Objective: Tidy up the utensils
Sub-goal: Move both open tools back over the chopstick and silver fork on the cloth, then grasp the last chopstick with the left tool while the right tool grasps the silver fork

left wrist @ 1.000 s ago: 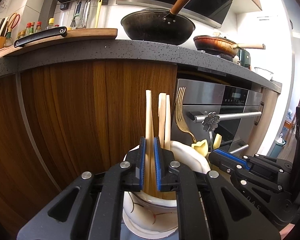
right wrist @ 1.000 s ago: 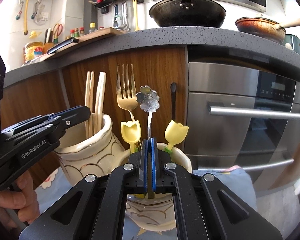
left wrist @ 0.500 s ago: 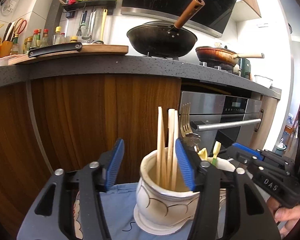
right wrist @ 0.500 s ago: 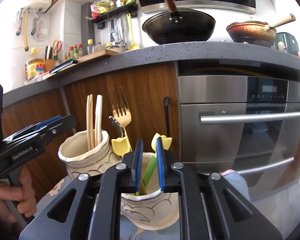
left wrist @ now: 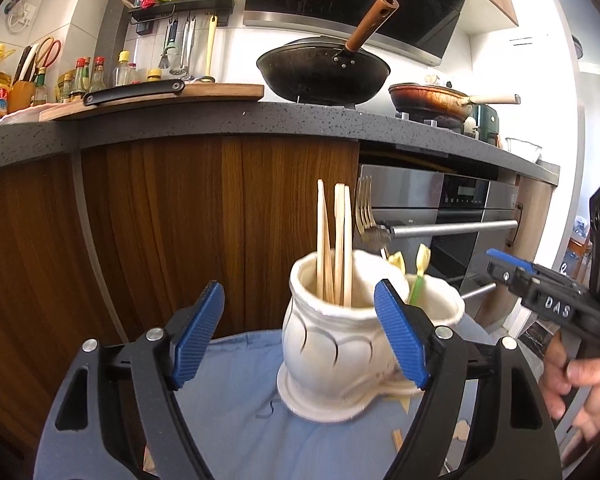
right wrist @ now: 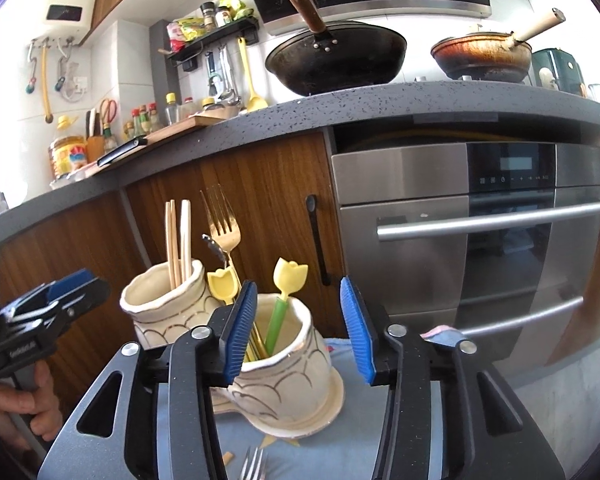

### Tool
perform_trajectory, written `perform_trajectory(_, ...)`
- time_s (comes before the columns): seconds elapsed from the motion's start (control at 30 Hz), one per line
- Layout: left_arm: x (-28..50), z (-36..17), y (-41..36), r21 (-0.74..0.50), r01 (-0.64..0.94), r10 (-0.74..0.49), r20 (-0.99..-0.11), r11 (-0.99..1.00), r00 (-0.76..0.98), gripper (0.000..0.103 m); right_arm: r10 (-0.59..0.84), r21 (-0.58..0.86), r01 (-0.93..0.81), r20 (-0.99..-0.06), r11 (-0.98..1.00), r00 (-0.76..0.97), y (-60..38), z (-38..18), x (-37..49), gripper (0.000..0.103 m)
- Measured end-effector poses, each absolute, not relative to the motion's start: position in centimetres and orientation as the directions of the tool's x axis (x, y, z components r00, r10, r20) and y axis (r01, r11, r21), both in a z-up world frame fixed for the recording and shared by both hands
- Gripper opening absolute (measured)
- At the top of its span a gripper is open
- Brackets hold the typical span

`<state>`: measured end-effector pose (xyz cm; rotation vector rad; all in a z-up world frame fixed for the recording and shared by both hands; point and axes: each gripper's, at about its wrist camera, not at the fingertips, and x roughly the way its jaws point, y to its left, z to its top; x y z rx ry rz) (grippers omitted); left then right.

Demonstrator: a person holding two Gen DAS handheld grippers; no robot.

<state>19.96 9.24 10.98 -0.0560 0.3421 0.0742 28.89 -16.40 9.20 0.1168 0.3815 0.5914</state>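
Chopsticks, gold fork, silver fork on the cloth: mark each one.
chopsticks (left wrist: 339,240), left wrist view, mid-shaft above the cup rim.
gold fork (right wrist: 223,229), right wrist view, base of tines.
silver fork (right wrist: 253,467), right wrist view, tines.

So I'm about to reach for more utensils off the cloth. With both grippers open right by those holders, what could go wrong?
1. The left gripper has its right finger close against the chopstick holder; a sideways move could tip it.
2. The right gripper straddles the second holder, so its tall tulip-topped utensils could snag.
3. The silver fork lies below the right gripper at the frame edge, easy to miss.
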Motion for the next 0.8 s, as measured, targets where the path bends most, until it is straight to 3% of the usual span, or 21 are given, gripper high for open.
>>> perform_trajectory(0.4,17.8,7.8,7.9,-0.026,-0.035,0.021,-0.431,0.999,0.902,0.077,0.567,0.208,-0.532,-0.417,0.821,0.711,-17.5,7.4,27.8,0.049)
perform_trajectory(0.8,19.2,2.3,3.8,-0.014,0.200,-0.154,-0.690,0.980,0.707,0.075,0.517,0.170,-0.530,-0.587,0.831,0.623,-17.4,2.5,25.4,0.049)
